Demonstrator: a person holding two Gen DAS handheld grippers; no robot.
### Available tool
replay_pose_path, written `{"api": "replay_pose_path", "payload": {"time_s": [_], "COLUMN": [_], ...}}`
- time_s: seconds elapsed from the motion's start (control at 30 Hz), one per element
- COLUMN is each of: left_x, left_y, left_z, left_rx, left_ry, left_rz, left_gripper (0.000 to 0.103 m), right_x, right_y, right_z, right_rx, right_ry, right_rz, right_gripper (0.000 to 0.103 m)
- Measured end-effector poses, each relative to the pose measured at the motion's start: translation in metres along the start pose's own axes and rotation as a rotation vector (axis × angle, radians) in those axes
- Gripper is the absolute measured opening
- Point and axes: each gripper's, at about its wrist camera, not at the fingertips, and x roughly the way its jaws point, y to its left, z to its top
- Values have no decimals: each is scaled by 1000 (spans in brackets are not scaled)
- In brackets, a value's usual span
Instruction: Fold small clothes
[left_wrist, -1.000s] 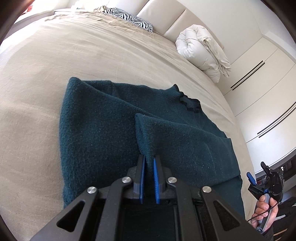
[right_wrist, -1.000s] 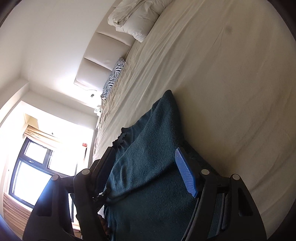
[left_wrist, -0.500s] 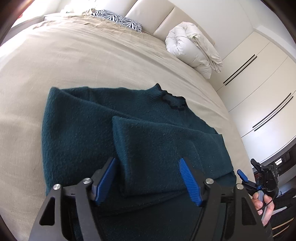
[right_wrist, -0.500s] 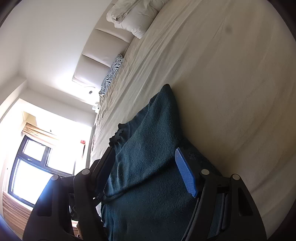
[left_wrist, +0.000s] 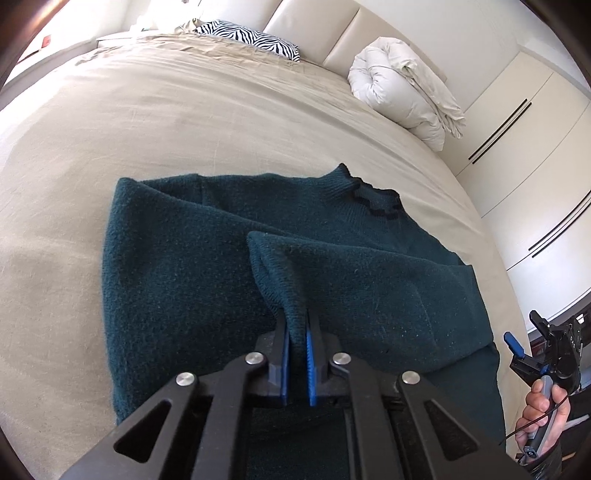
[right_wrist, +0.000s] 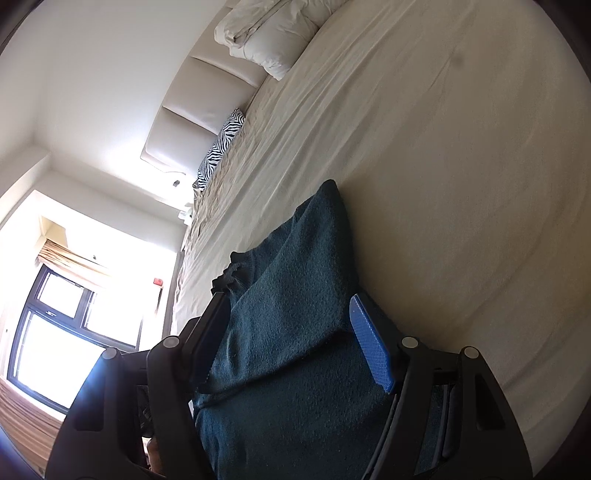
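teal knit sweater (left_wrist: 192, 295), thick and fuzzy, spread on the beige sheet of the bed (left_wrist: 184, 122), collar (left_wrist: 373, 203) toward the headboard, one sleeve already laid back across the chest. cuff of that sleeve (left_wrist: 280, 273) pinched between the blue pads of the left hand-held gripper (left_wrist: 297, 354), jaws just closed again on the cloth after opening, edge of the knit tented up into the pinch. likely the start of carrying the sleeve further over the body, judging by the lifted fold.

risks from here: shallow bite on a bulky cuff, so possible slip once the sleeve takes weight; pulling too far or too fast apt to drag the whole sweater across the sheet and spoil the fold beneath; soft fabric prone to bunching rather than creasing cleanly.

left hand-held gripper angled steeply down at the garment from its near side. right hand-held gripper (right_wrist: 291, 339) lower and flatter, rolled well over to one side, jaws standing wide apart with sweater cloth lying between them but pads not pressing on it; in the left view, seen off the bed's right edge, held in a hand (left_wrist: 543, 417).

further out: white rolled duvet (left_wrist: 402, 92) and zebra-print pillow (left_wrist: 247, 37) by the padded headboard, pale wardrobe doors (left_wrist: 535, 166) to the right, bright window (right_wrist: 62, 325) beyond.
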Motion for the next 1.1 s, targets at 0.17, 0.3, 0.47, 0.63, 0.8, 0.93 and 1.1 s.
{"api": "replay_pose_path", "payload": {"time_s": [0.17,0.3,0.47,0.63,0.8,0.93,1.1], "left_x": [0,6,9,12,12,11,11], "left_y": [6,4,3,14,24,24,25], "left_z": [-3,-2,-4,-4,-8,-12,-16], "left_rx": [2,18,35,1,-14,-2,-5], "left_ry": [0,25,23,24,7,-14,-29], "left_rz": [1,9,-1,-44,-86,-83,-98], "left_gripper": [8,15,19,21,20,20,20], "right_x": [3,13,36,72,94,113,134], "right_y": [2,5,13,5,-7,-12,-21], "right_z": [10,14,13,12,31,56,86], "right_rx": [-15,-20,-33,-16,15,38,98], "right_ry": [3,23,87,182,197,182,162], "right_rz": [-4,8,60,46,70,83,103], "right_gripper": [67,67,67,67,67,67,67]}}
